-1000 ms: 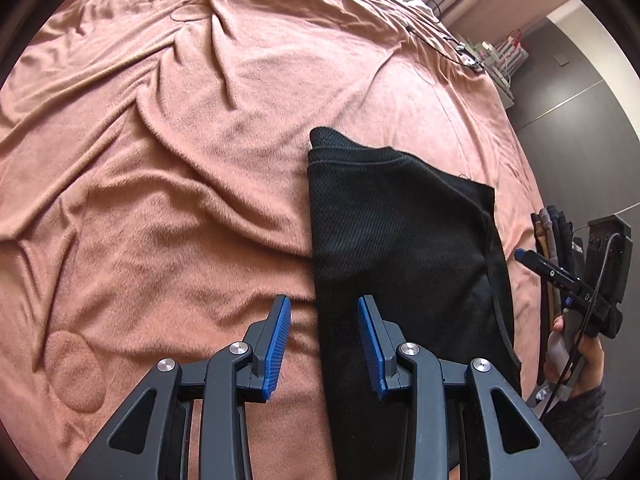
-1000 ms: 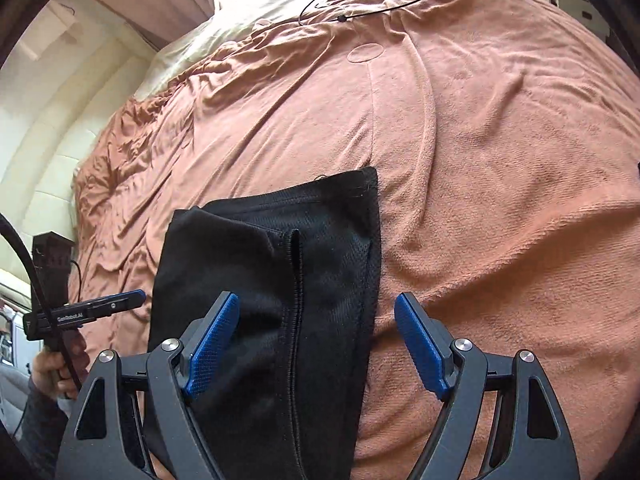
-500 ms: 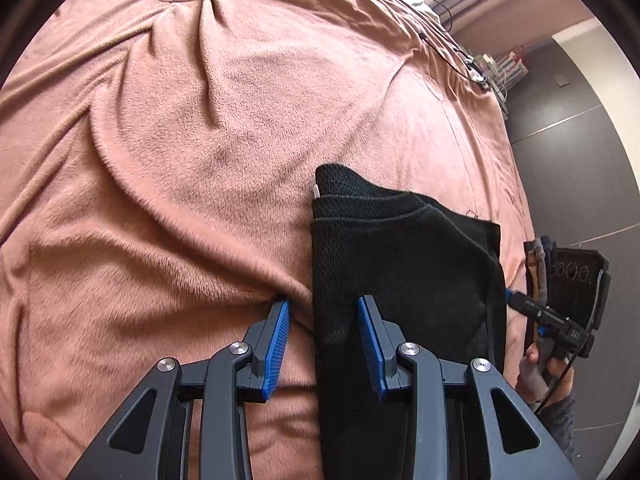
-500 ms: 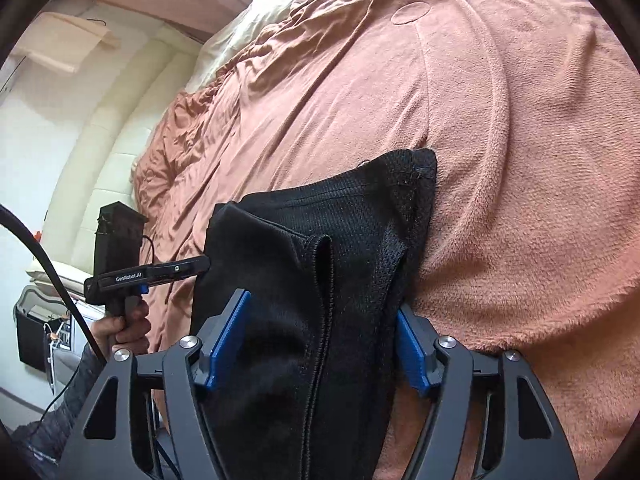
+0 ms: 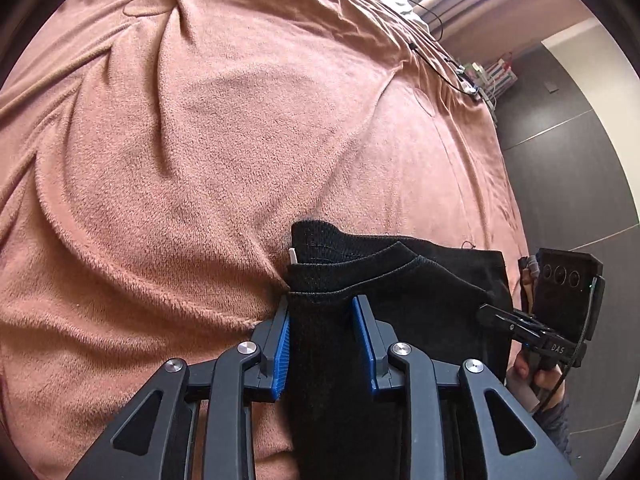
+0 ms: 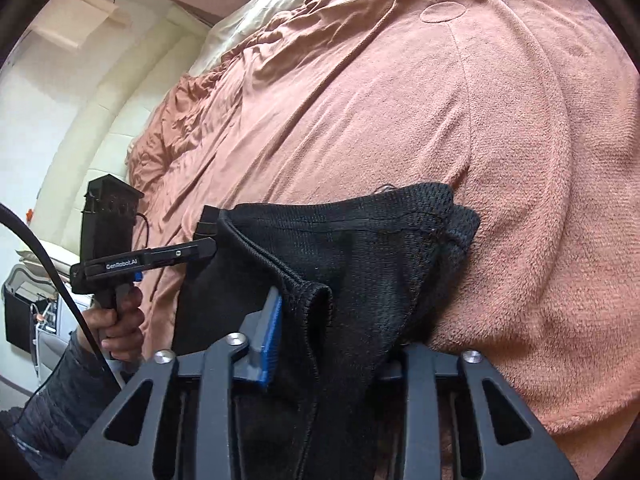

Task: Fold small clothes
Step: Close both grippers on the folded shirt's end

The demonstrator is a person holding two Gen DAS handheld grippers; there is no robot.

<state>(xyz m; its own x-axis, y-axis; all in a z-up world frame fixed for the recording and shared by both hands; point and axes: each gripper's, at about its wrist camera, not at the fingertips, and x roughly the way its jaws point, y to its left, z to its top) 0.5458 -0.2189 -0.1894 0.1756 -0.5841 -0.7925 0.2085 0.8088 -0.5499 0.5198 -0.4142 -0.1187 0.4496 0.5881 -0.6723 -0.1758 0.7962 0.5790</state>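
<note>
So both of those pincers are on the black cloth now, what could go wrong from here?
The left gripper straddles only the edge of the black garment, with its pads not visibly pressed in, so the fabric might slip out when lifted. The garment already lies in several layers, so the right gripper may catch only some and the fold could come apart. The pink blanket bunches against the left gripper's finger and could get pinched too.

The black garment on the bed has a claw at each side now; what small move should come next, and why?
Probably close both claws on the cloth, then lift. The left claw straddles the black garment at its left edge with a gap at the pads. The right claw straddles the other edge; its far pad is hidden. The garment lies on the pink blanket.
</note>
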